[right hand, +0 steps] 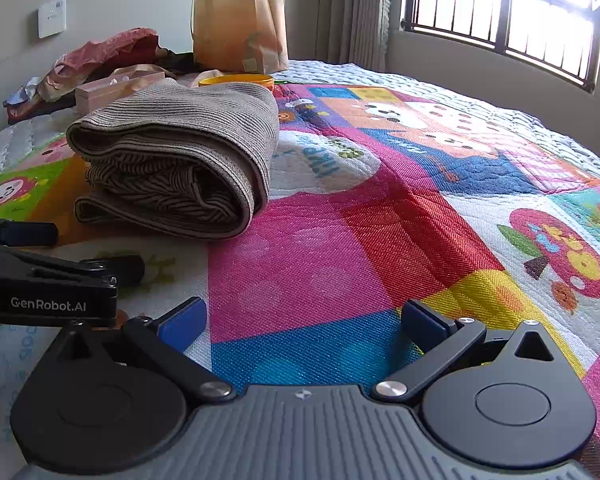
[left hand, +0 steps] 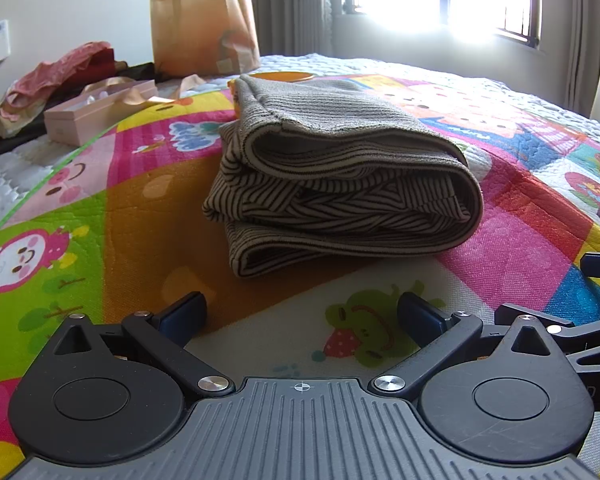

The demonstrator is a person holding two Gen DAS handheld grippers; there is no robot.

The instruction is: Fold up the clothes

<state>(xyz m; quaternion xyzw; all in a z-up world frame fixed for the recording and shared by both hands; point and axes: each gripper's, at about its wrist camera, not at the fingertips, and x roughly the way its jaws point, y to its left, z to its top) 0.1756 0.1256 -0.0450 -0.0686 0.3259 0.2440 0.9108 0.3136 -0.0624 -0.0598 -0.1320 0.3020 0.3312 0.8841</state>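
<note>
A striped black-and-cream garment (left hand: pixel 336 184) lies folded in a thick bundle on the colourful cartoon bedspread (left hand: pixel 140 184). It sits just beyond my left gripper (left hand: pixel 300 316), which is open with nothing between its blue-padded fingers. In the right wrist view the same bundle (right hand: pixel 176 156) lies to the upper left, well away from my right gripper (right hand: pixel 306 320). That gripper is open and empty above the pink and blue patches of the bedspread (right hand: pixel 340 240). The left gripper's body (right hand: pixel 48 288) shows at the left edge of the right wrist view.
Behind the bundle are an orange round lid (left hand: pixel 282 76), a pink box (left hand: pixel 96 112), a brown paper bag (left hand: pixel 204 24) and a heap of red and dark clothes (left hand: pixel 60 76). A barred window (right hand: pixel 500 16) and curtains stand beyond the bed's far side.
</note>
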